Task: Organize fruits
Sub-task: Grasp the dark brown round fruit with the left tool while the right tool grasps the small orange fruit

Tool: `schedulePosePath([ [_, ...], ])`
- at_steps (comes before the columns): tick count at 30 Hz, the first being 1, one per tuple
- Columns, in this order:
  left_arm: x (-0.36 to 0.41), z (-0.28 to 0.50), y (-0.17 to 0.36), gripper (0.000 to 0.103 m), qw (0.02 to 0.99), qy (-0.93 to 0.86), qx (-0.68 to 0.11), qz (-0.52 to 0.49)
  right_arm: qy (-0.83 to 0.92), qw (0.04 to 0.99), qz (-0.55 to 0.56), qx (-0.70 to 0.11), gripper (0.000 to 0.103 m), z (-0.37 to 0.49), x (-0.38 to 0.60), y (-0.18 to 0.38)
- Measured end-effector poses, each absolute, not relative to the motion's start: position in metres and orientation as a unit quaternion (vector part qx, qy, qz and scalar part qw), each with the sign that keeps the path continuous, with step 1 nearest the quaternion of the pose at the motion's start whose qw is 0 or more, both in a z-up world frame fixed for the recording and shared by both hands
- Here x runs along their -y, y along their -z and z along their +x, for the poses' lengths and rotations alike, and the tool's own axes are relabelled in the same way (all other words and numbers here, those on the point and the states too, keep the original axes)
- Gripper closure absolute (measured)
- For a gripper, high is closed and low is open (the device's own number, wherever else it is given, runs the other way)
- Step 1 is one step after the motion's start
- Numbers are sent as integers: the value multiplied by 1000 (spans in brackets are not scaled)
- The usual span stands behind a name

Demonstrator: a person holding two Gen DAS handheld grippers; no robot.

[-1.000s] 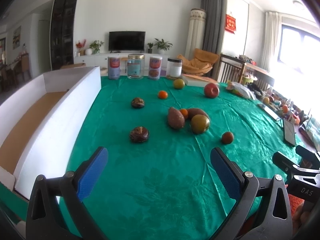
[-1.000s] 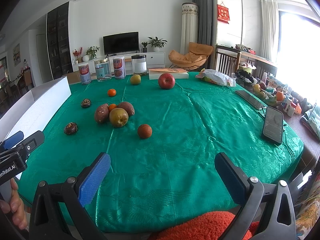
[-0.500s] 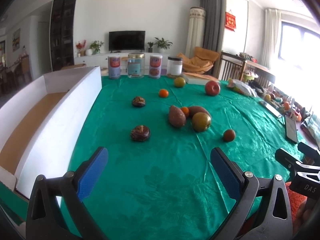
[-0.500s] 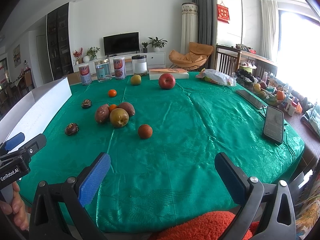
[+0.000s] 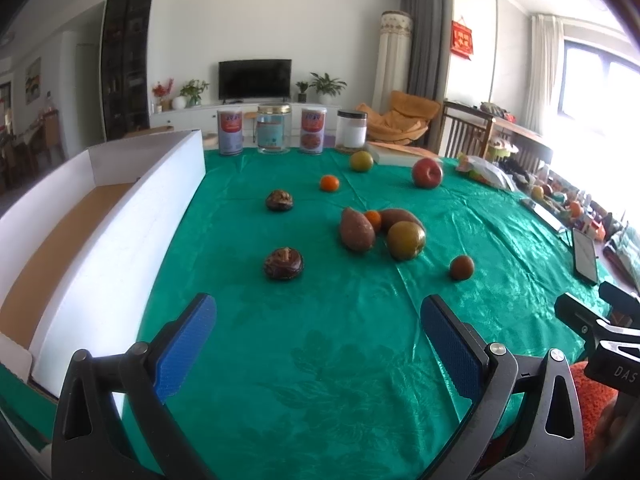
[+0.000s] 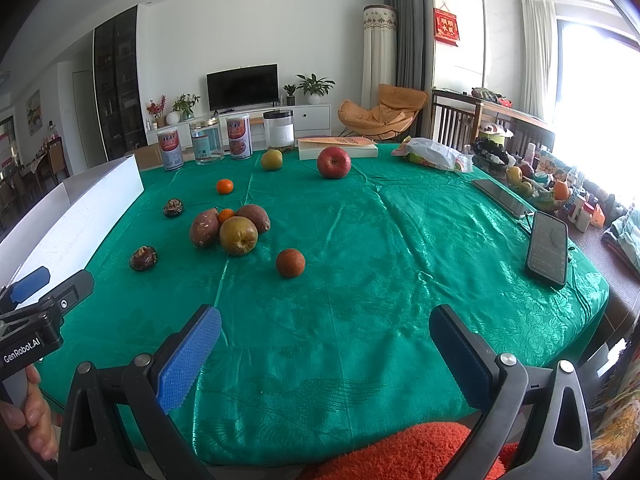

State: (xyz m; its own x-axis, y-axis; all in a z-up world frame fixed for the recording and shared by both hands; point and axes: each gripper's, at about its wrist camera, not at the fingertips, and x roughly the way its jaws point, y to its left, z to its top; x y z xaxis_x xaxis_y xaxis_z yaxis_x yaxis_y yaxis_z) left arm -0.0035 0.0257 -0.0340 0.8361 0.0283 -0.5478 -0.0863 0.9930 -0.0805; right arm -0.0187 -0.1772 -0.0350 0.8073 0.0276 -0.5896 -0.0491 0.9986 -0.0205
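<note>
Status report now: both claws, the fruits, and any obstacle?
Left claw open, empty. Right claw open, empty. Fruits loose on green cloth, cluster around pear; white box holds none in view. Path clear.

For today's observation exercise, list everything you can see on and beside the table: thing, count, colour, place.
red apple: 1, red, far middle.
pears: 2, yellow-green, one in the cluster, one far.
sweet potatoes: 2, brown, cluster.
small oranges: 2, orange, one in the cluster, one beyond.
rough reddish fruit: 1, alone, nearest.
dark wrinkled items: 2, brown, left.
box: 1, white, left edge.
jars and cans: 4, far edge.
phones: 2, dark, right.
tablecloth: 1, green.
left tongs: blue pads, open.
right tongs: blue pads, open.
</note>
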Motion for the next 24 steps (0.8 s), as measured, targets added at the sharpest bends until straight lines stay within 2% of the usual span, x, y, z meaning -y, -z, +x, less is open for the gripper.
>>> schedulePosePath([
  [8,-50,20,36,1,946,-19,-319,-62,-21,950,-16,-310,0,-18,176,36],
  [13,-73,61,59,1,899,19,-425,-106,-23,951,-13,-308,0,-19,175,35],
  [19,-61,98,74,1,896,23,-443,-28,-25,950,-9,-310,0,-19,177,35],
  [24,-61,134,85,2,892,13,-451,-16,-25,951,-6,-309,0,-18,178,36],
])
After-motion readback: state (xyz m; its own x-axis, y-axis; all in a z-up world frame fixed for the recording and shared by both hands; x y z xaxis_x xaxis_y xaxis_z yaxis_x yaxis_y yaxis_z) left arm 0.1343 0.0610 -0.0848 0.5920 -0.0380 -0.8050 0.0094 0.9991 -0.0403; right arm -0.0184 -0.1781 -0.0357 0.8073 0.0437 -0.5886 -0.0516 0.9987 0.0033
